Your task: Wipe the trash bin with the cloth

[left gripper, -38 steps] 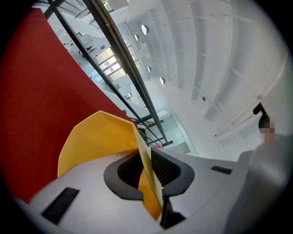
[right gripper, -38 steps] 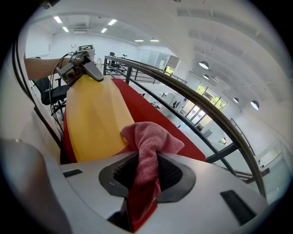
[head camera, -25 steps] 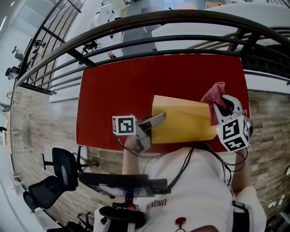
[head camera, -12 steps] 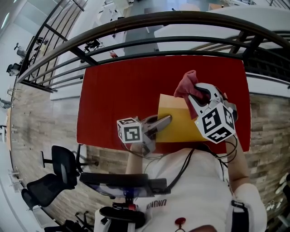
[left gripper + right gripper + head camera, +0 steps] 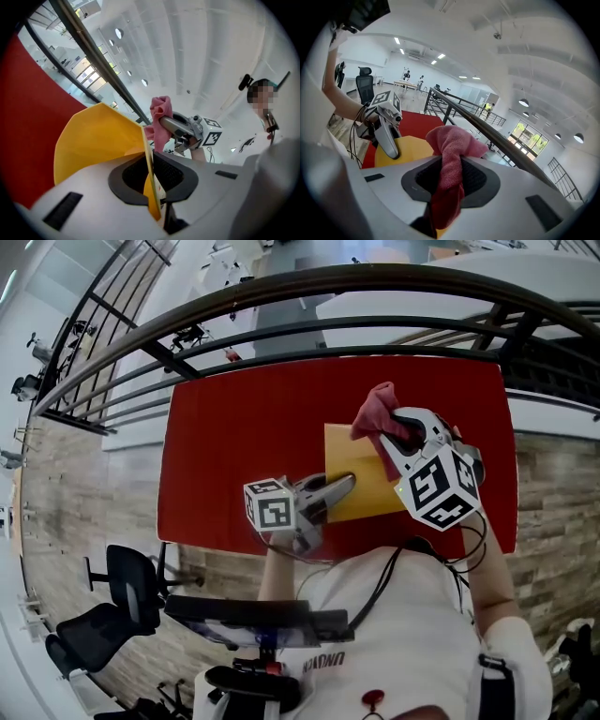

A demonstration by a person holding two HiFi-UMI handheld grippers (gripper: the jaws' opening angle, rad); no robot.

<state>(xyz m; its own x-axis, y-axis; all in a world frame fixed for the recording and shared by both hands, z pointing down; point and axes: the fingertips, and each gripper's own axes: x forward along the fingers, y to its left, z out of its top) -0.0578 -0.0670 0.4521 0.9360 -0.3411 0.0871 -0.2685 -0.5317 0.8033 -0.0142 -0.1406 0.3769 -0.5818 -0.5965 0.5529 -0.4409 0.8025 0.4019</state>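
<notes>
Yellow plastic trash bin (image 5: 362, 463), over the red table (image 5: 234, 427), is pinched by its wall in the left gripper (image 5: 345, 486), whose jaws have just been closing. The crumpled pink cloth (image 5: 375, 401), clamped in the right gripper (image 5: 386, 430), should be pressed flat against it.

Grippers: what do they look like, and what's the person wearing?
The left gripper and right gripper are grey, each with a white cube of black square markers; black cables attached. White shirt. The left's fingers have just been closing, the yellow bin's wall between them.
</notes>
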